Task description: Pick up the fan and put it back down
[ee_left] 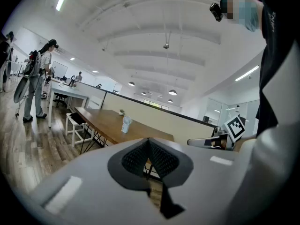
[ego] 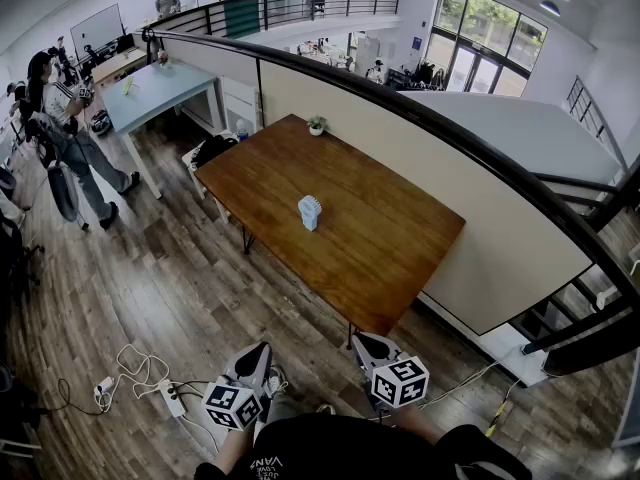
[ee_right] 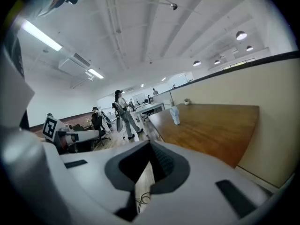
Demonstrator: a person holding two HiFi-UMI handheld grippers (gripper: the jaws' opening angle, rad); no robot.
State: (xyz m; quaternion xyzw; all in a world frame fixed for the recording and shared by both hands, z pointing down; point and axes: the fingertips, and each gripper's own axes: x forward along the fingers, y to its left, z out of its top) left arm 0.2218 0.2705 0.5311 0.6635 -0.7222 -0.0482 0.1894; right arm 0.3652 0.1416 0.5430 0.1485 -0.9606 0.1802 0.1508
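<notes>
Both tools sit low in the head view, close to the wearer's body and over the wooden floor point(ego: 180, 288), short of the near corner of the wooden surface point(ego: 400, 268). The left tongs point(ego: 260, 350) are clenched: in the left gripper view the two ribbed pads meet at the tip point(ee_left: 149, 142) with nothing between them. The right tongs point(ego: 366, 344) are the same, jaws pressed together and empty in the right gripper view point(ee_right: 150, 145). Now the fan point(ego: 310, 212): it's a small, pale blue-white one, standing upright around the middle of the surface, well apart from both tools. Its long axis runs vertically, with the rounded head on top of the narrower base. From the left gripper view the fan point(ee_left: 126, 124) appears to show its round face roughly towards the tools, though it's too small to be sure of its exact heading; the right gripper view shows it point(ee_right: 175, 115) equally upright, set in from the surface's left edge. A little potted plant point(ego: 316, 125) sits at the far end of the surface, well beyond the fan. White cables point(ego: 140, 373) lie on the floor left of the left tongs, and a person point(ego: 70, 133) stands far off to the left.
</notes>
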